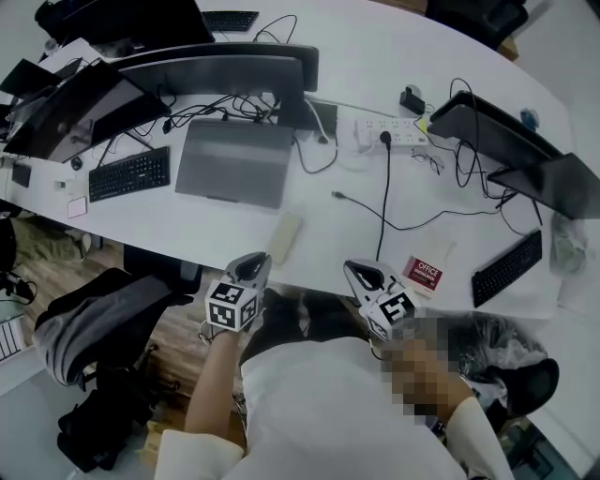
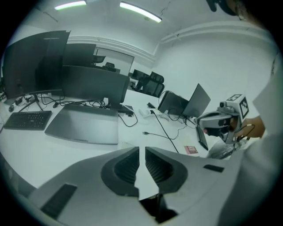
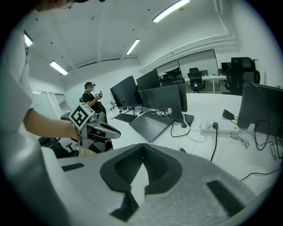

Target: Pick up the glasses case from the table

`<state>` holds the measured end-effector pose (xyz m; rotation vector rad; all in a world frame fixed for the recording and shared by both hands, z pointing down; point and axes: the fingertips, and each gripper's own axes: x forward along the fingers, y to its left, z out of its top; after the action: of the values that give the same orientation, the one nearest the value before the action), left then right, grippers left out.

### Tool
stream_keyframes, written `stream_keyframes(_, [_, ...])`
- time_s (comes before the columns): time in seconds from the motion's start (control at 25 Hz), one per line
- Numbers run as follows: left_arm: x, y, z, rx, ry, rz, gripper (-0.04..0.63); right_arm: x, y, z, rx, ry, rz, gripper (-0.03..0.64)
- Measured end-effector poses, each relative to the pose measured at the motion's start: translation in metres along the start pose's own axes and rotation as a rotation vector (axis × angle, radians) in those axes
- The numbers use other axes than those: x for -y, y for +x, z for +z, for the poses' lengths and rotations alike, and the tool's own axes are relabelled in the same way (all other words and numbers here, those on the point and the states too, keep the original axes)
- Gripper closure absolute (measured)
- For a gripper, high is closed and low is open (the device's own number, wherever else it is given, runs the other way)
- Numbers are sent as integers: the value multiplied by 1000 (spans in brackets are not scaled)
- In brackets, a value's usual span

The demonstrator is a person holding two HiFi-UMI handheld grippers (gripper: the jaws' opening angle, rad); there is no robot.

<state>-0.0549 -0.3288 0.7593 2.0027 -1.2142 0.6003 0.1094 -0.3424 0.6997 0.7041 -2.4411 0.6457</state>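
Glasses case (image 2: 124, 144): only a pale corner clear of left gripper (image 2: 142, 148), rest hidden. Red card (image 1: 424, 273): lower print too small to read. Far keyboard (image 1: 230, 19) cut by top edge in head view.

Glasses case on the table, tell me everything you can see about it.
The glasses case is a slim, pale cream oblong lying flat on the white table, near its front edge and just right of the closed grey laptop. Nothing touches it. The left gripper hangs nearest, short of it, fingers shut. It is too small to tell its material.
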Motion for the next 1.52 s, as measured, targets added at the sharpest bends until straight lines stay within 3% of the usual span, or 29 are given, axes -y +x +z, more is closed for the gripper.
stream_keyframes(0.12, [-8,23,-15,-57,-6,9,564,7,11,-4,-12,7,17,618])
stream_keyframes(0.2, [-13,37,-25,-96,-14,12,497,9,19,-7,-22,16,27,618])
stream_keyframes(0.44, [-34,69,-47,-175,-22,30,482,8,41,-21,-66,30,46,618])
stream_keyframes(0.64, [-51,94,-66,-236,-44,40,417,11,50,-29,-93,45,29,618])
stream_keyframes(0.8, [-62,114,-85,-315,26,56,363,17,55,-29,-99,73,1,618])
stream_keyframes(0.92, [-69,127,-95,-336,72,59,359,22,58,-32,-107,89,-15,618])
stream_keyframes(1.12, [-66,138,-99,-342,66,16,350,24,65,-41,-128,106,-22,618])
stream_keyframes(1.52, [-55,141,-100,-339,-42,-25,382,25,74,-42,-139,107,-12,618])
